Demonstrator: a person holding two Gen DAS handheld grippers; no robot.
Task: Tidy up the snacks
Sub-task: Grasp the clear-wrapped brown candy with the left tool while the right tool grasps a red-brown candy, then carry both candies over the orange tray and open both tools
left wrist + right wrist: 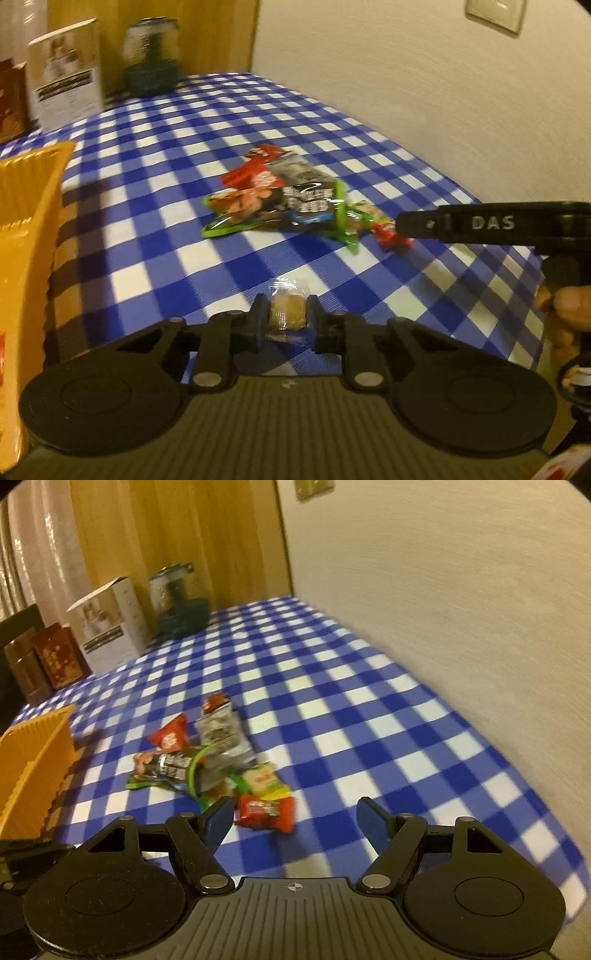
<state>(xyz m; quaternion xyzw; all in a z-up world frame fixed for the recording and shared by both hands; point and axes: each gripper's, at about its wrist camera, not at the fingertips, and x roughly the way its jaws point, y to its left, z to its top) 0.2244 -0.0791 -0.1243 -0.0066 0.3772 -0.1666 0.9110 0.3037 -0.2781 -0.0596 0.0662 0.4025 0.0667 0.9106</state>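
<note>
My left gripper [287,316] is shut on a small clear-wrapped brown snack [287,312], held above the blue checked tablecloth [155,192]. A pile of snack packets [280,199] lies on the cloth ahead; it also shows in the right wrist view [207,760]. My right gripper [295,818] is open and empty, just behind a red wrapped candy [265,811] at the pile's near edge. In the left wrist view the right gripper [400,224] comes in from the right, its tip by the red candy [391,238]. An orange basket [26,236] stands at the left, also in the right wrist view [33,768].
A white box [110,631], a dark glass jar [179,602] and brown tins [44,661] stand at the table's far end. A wall [443,590] runs along the table's right edge. A wooden panel [166,528] is behind the jar.
</note>
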